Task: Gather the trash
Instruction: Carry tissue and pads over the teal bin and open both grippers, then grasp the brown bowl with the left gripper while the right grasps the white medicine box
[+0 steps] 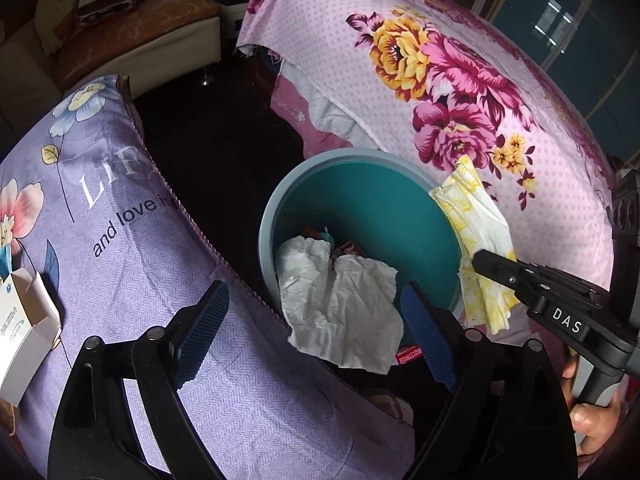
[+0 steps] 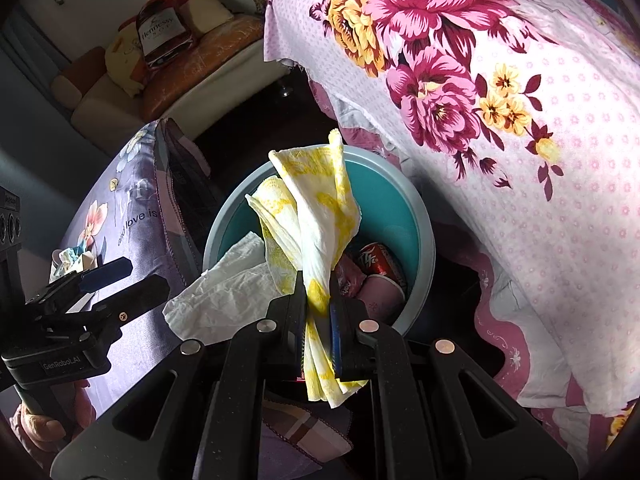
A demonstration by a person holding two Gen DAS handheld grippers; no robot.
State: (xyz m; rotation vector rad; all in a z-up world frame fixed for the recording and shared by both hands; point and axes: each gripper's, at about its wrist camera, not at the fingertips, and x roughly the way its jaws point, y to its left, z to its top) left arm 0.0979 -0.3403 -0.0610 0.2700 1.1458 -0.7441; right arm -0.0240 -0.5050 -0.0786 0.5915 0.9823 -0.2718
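Observation:
A teal bin with a grey rim (image 1: 265, 240) (image 2: 425, 216) stands between two cloth-covered pieces of furniture. A crumpled white tissue (image 1: 344, 304) (image 2: 224, 292) hangs over its near rim, partly inside. My left gripper (image 1: 316, 328) (image 2: 146, 274) is open, its blue pads on either side of the tissue and clear of it. My right gripper (image 2: 318, 300) (image 1: 482, 260) is shut on a yellow-and-white patterned napkin (image 2: 316, 208) (image 1: 476, 220), held over the bin's edge. A red can (image 2: 374, 260) and other litter lie at the bottom of the bin.
A lilac printed cushion (image 1: 120, 220) on the left carries a small open cardboard box (image 1: 24, 320) (image 2: 72, 260). A pink floral cloth (image 1: 460, 100) covers the furniture on the right. A sofa with a bottle-shaped pillow (image 2: 160, 32) stands at the back, across a dark floor.

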